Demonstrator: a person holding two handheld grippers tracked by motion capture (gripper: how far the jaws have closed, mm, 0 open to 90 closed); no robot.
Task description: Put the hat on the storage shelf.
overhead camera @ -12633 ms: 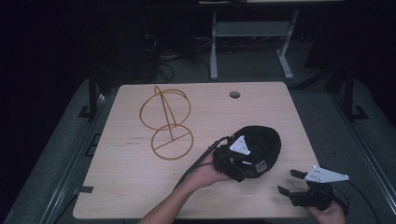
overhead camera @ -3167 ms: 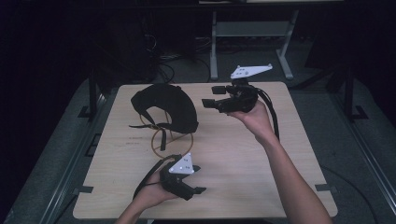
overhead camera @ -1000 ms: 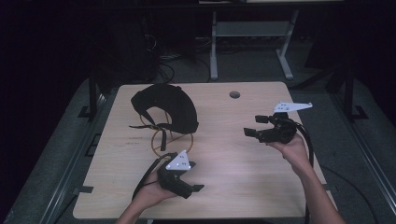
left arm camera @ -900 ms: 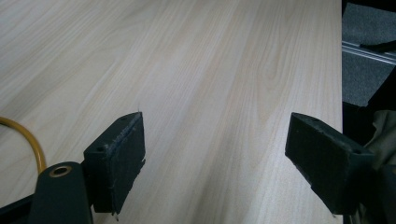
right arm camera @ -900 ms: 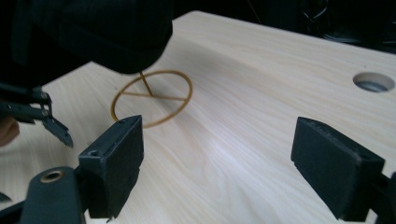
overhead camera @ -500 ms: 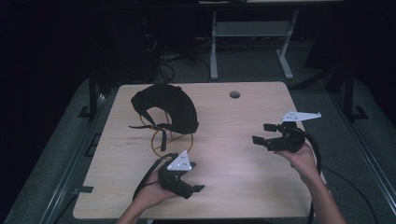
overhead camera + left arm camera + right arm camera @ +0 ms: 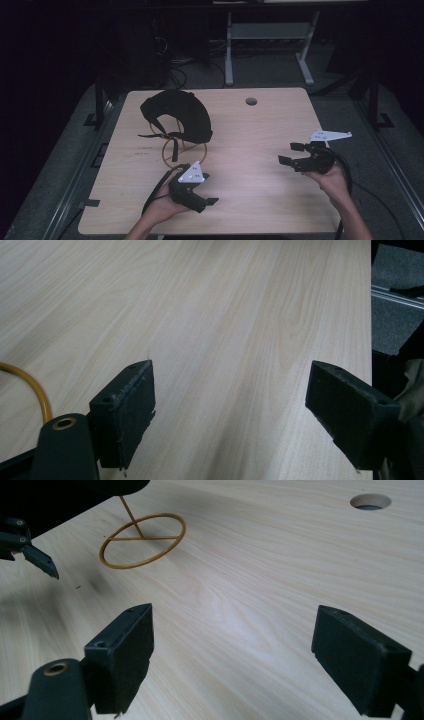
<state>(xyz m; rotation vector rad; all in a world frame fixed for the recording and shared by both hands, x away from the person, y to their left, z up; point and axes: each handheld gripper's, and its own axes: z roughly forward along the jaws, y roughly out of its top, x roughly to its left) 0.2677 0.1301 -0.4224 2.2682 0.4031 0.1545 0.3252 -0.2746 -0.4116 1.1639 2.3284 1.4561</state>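
A black cap (image 7: 176,114) sits on a yellow wire stand (image 7: 184,150) at the table's (image 7: 260,130) far left. The left gripper (image 7: 200,192) lies near the stand's base, jaws wide apart and empty over bare wood. The right gripper (image 7: 292,154) hovers well apart at the right edge, jaws also wide open, holding nothing.

A lab or recording room is suggested rather than a home. A plain light-wood counter (image 7: 260,145) with a round cable hole (image 7: 251,101) is set on grey carpet (image 7: 345,107) in a darkened space. Loose cables (image 7: 175,62) are seen on the floor behind it, beside the white metal frame (image 7: 267,37) of another stand. Metal rails (image 7: 387,150) are fitted along the counter's sides.
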